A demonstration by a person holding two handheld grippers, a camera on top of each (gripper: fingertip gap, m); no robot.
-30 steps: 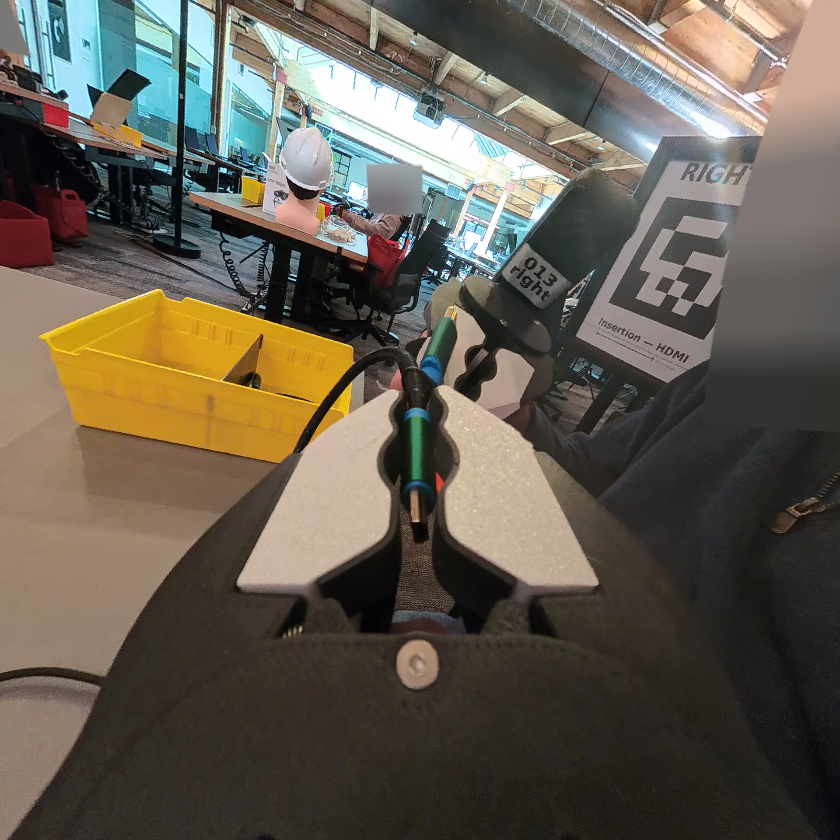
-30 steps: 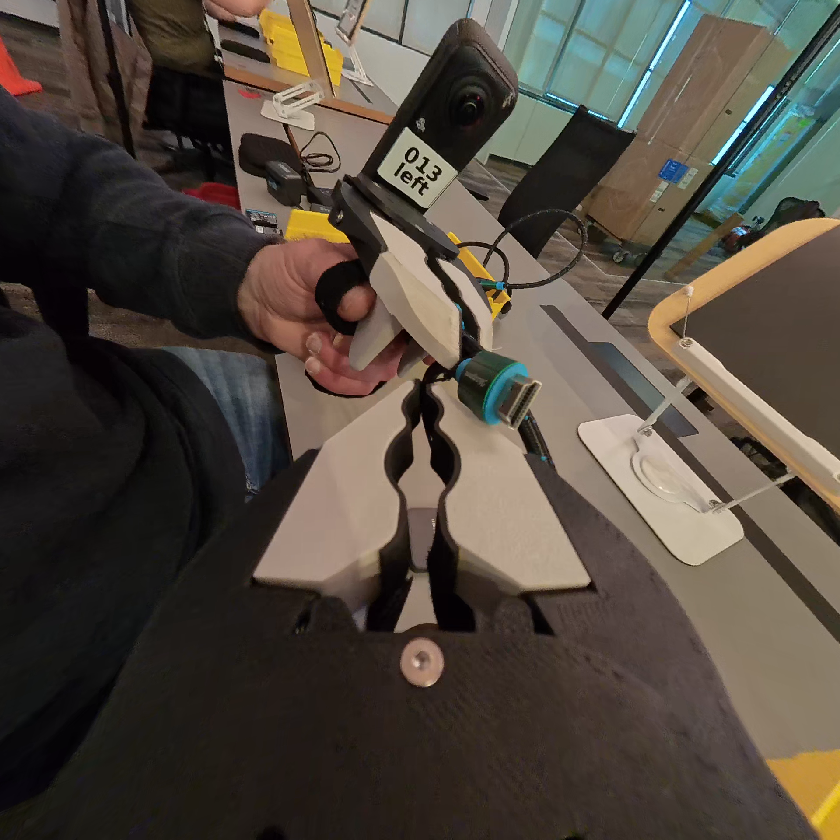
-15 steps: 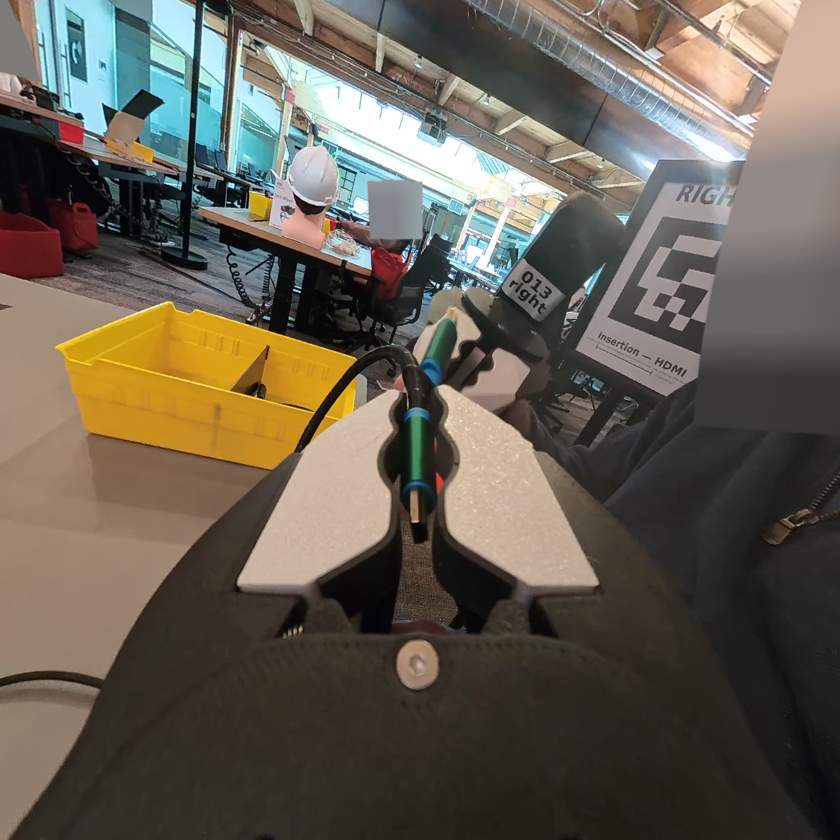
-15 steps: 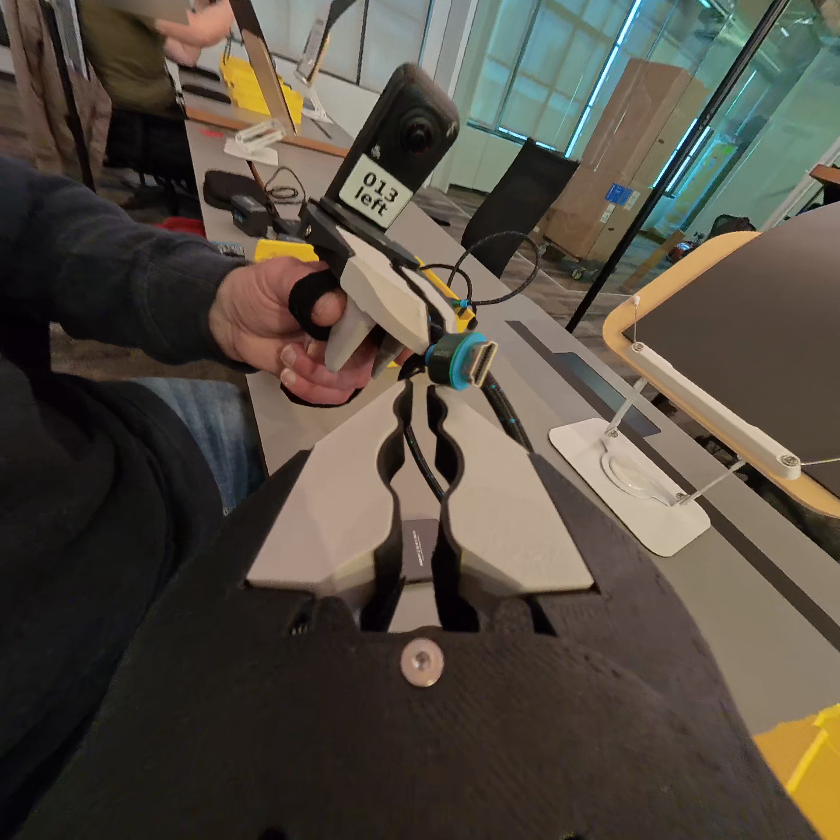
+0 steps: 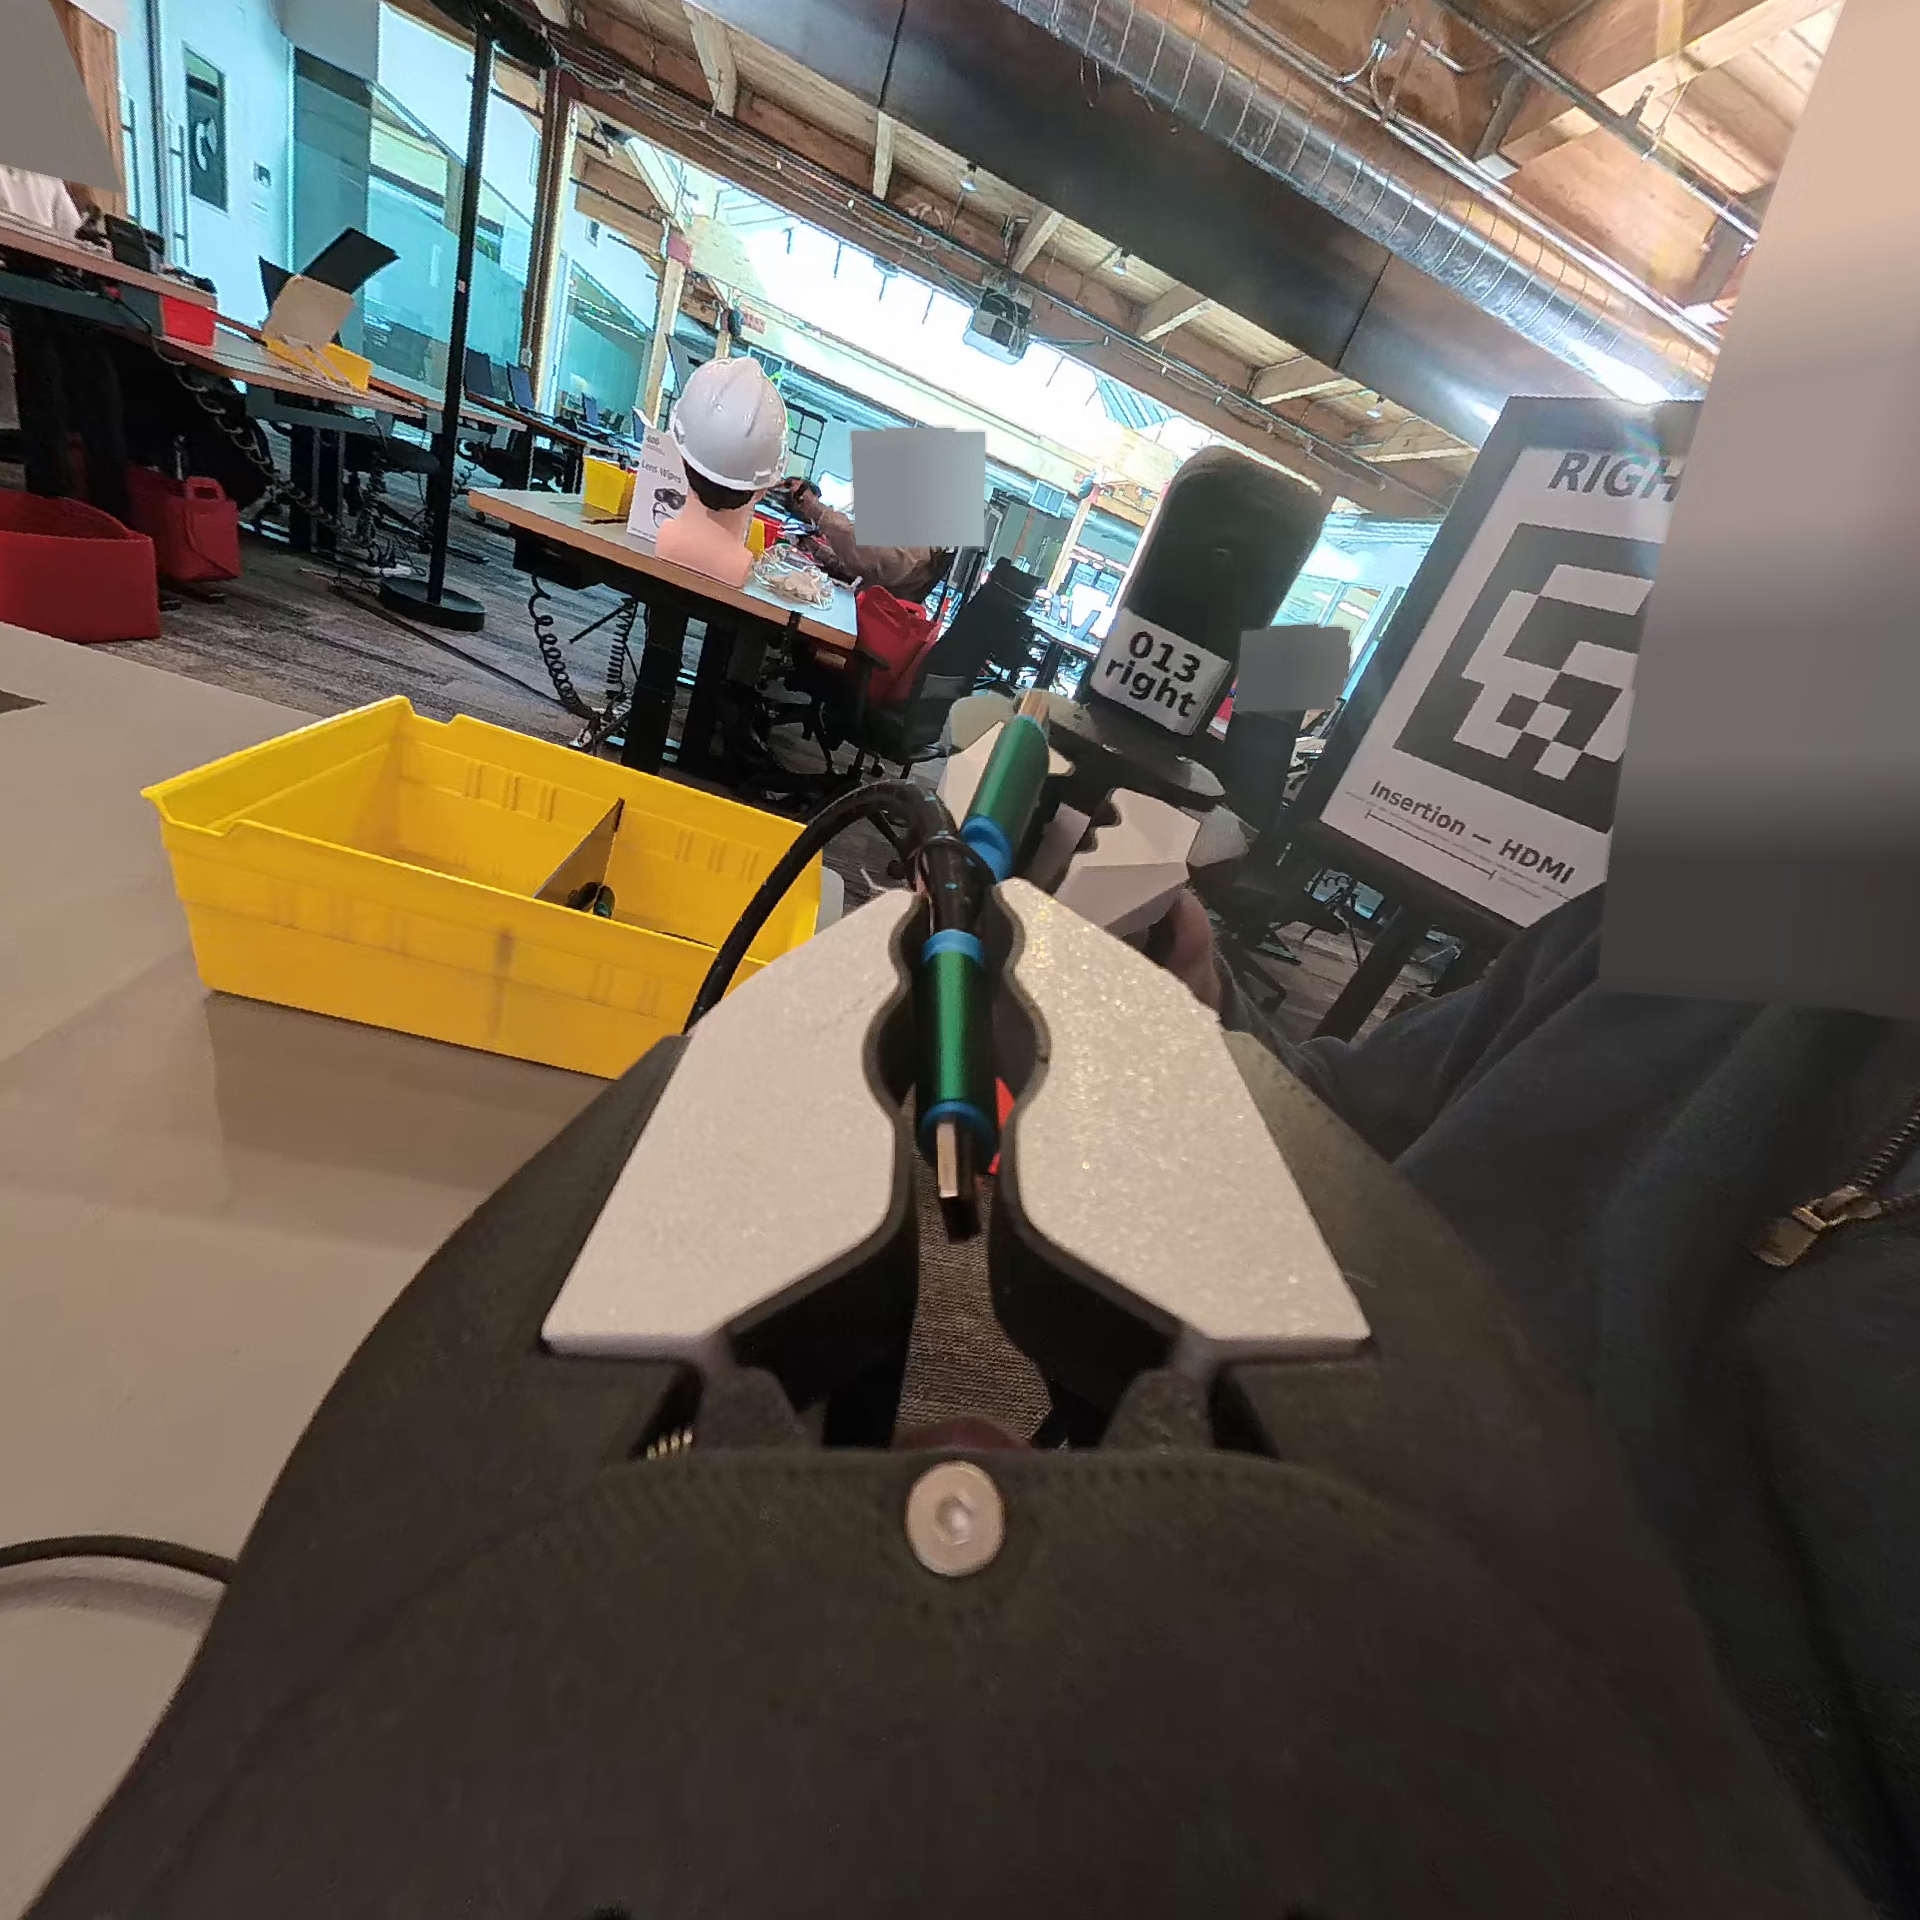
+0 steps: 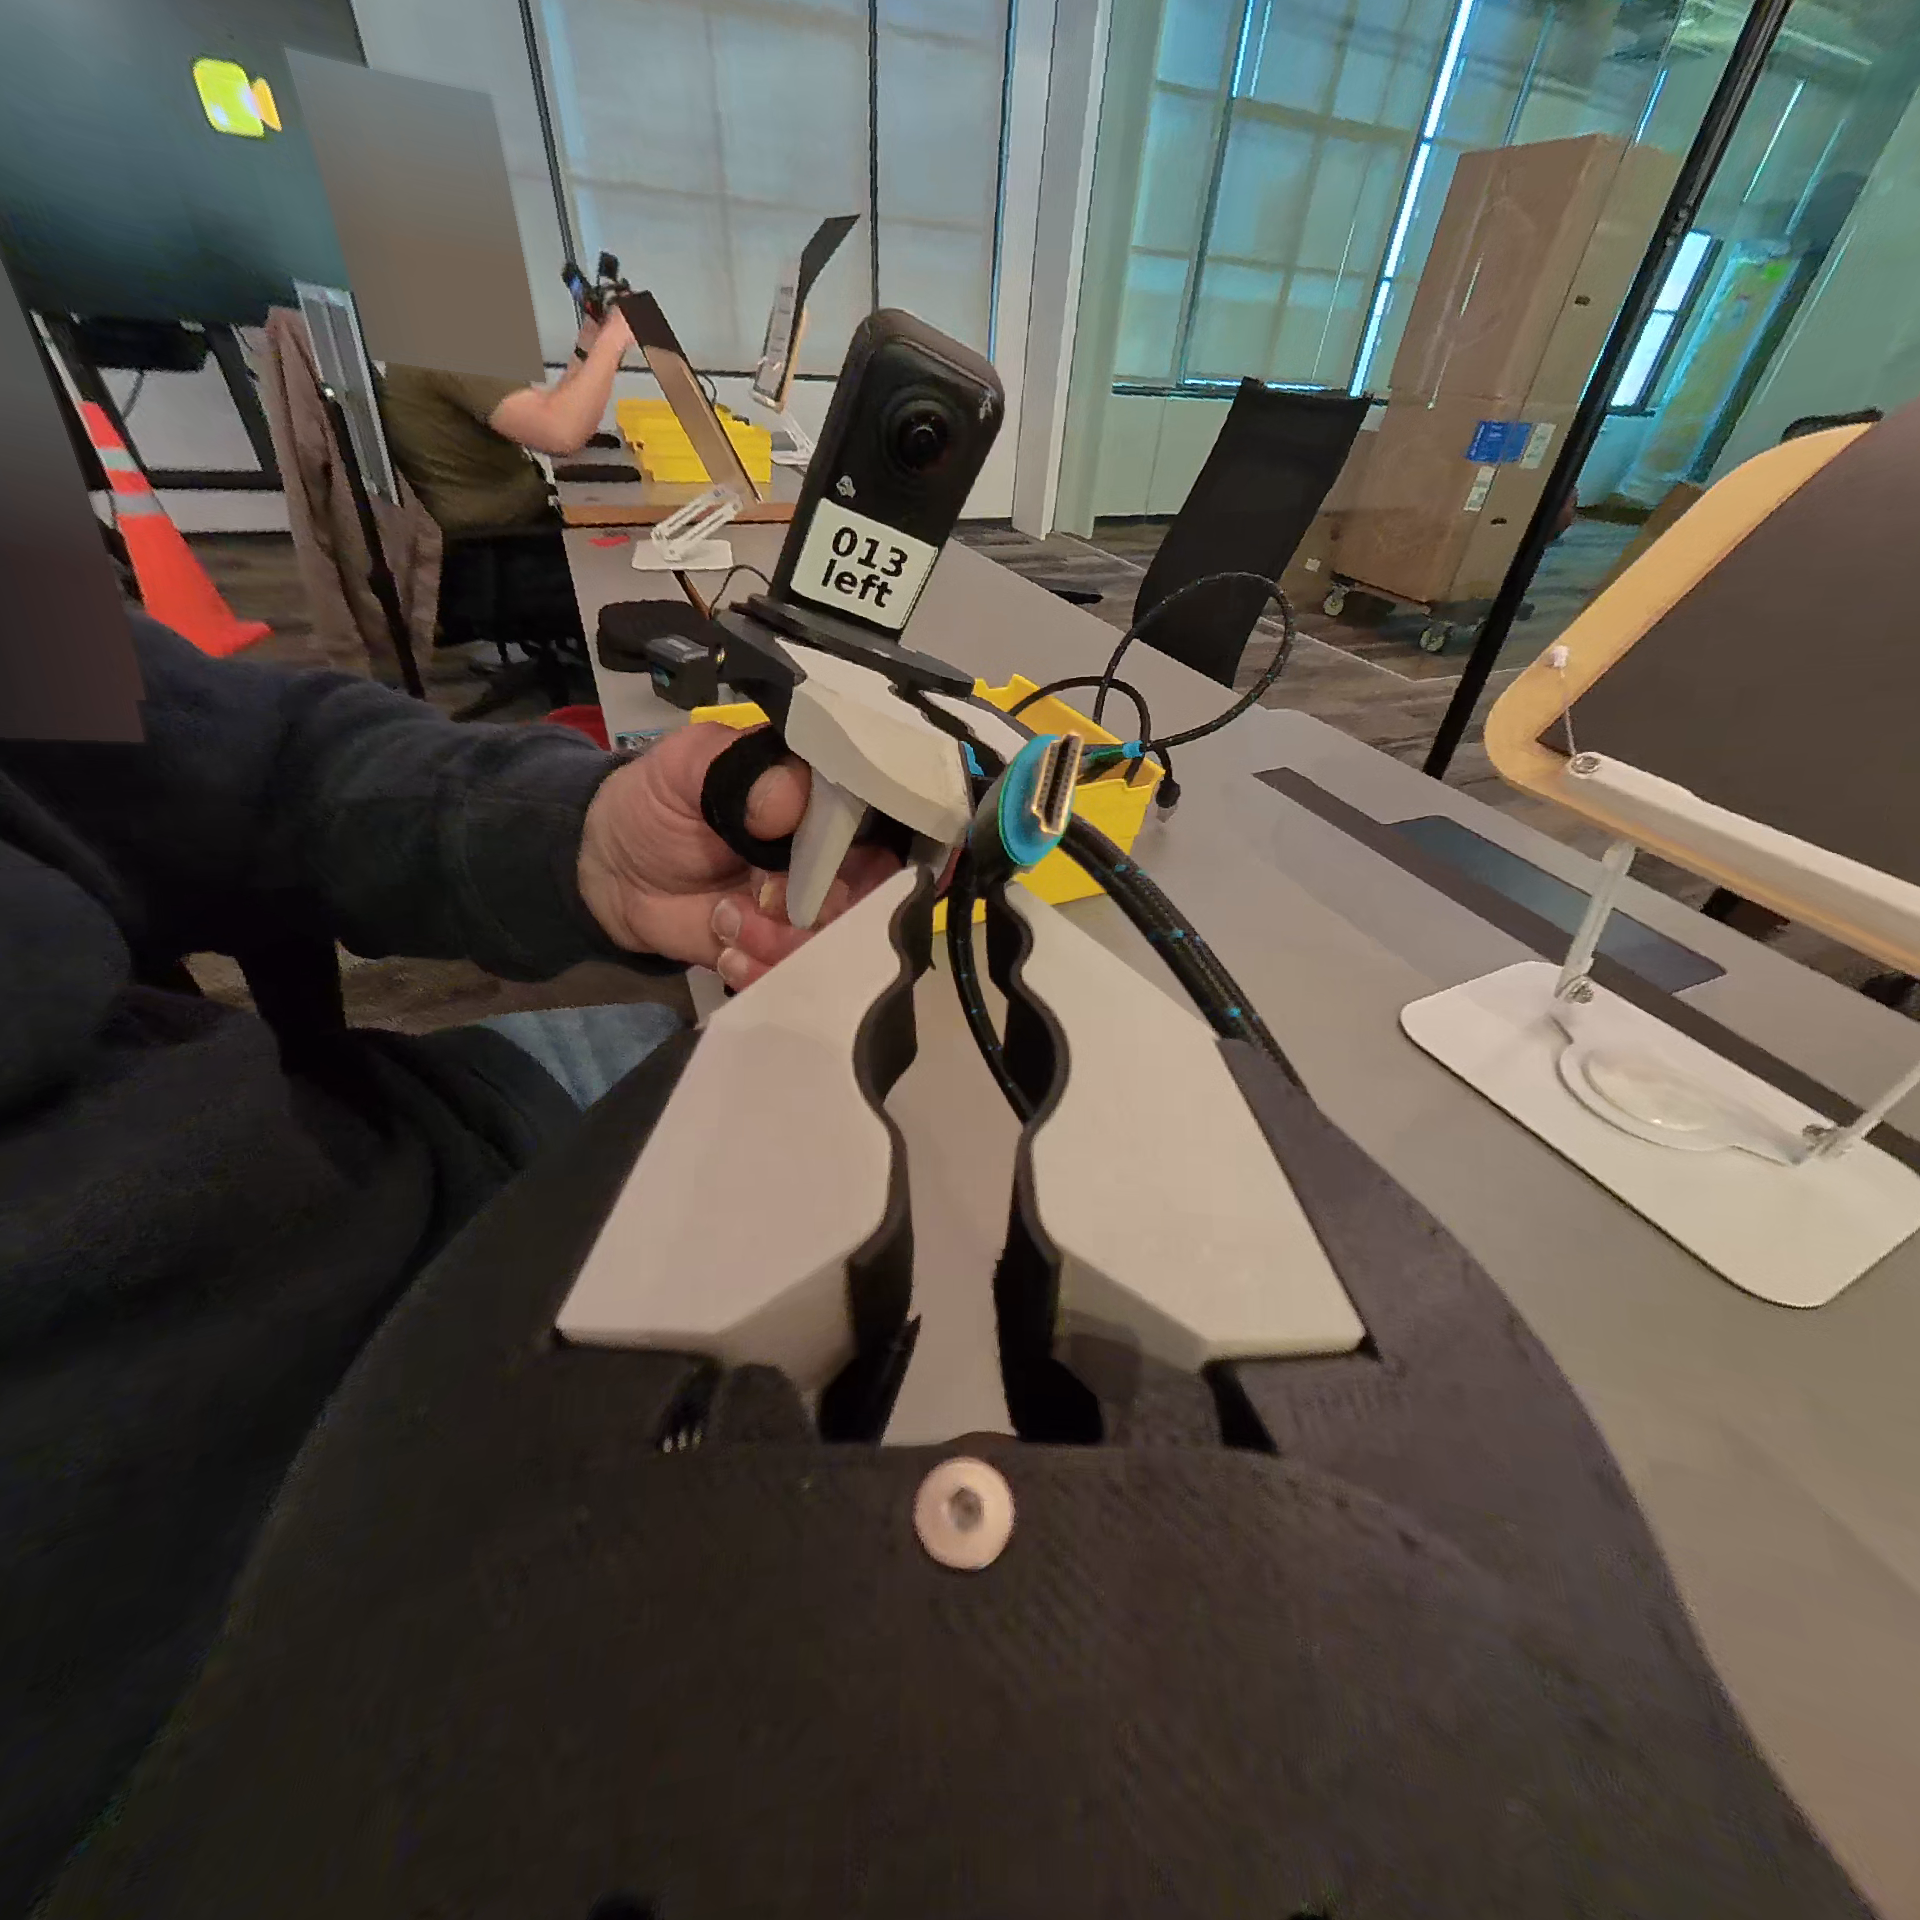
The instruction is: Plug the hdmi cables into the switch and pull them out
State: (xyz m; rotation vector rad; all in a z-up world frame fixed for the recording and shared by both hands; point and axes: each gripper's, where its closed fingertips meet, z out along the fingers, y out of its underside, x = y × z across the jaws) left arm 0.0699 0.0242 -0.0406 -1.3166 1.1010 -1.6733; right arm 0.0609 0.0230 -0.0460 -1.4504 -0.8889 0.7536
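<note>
The left gripper (image 5: 956, 904) has its two pale fingers pressed onto a green HDMI plug (image 5: 951, 1039) at the centre of the left wrist view. The plug's metal tip points back toward the camera, and its black cable (image 5: 790, 883) arcs off to the left above the grey table (image 5: 156, 1143).

Just past those fingertips a second green plug (image 5: 1003, 769) points the other way, up toward the right gripper (image 5: 1122, 831). I can't tell what is holding that one. In the right wrist view it shows end-on, just above centre.

The right gripper's fingers stand parted, and a thin black cord (image 6: 982, 997) runs loosely through the gap, touching the right-hand finger's inner edge (not a firm pinch, as far as I can see).

A hand (image 6: 665, 842) in a dark sleeve grips the left tool's handle at centre left. A yellow bin (image 5: 364, 935) sits on the table at the left of the left wrist view. A white-based stand (image 6: 1662, 1174) sits at the right of the right wrist view.
</note>
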